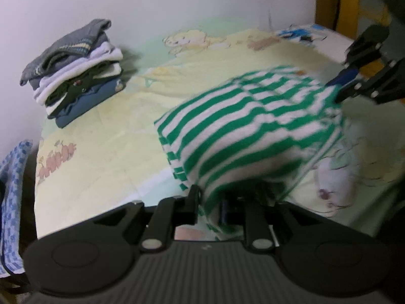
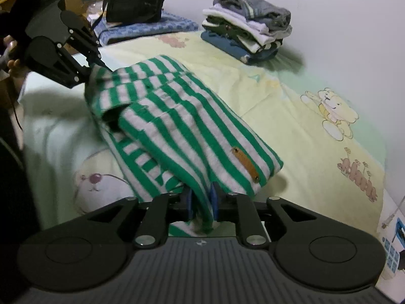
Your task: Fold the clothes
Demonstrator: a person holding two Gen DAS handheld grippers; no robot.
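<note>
A green-and-white striped garment (image 1: 243, 126) hangs folded over, raised a little above the yellow cartoon-print bed sheet (image 1: 106, 136). My left gripper (image 1: 222, 198) is shut on its near edge, and the cloth drapes over the fingers. My right gripper (image 1: 336, 91) pinches the far corner. In the right wrist view the striped garment (image 2: 177, 116) shows a brown tag (image 2: 244, 163), and my right gripper (image 2: 201, 204) has its blue pads (image 2: 188, 202) closed on a fold. My left gripper (image 2: 97, 69) clamps the opposite corner.
A stack of folded clothes (image 1: 73, 71) (image 2: 248, 25) sits on the bed by the white wall. A black bag (image 2: 134, 5) rests on a blue patterned cloth (image 2: 152, 26). A power strip (image 2: 392, 250) lies off the bed's right edge. Yellow wooden furniture (image 1: 329, 0) stands behind.
</note>
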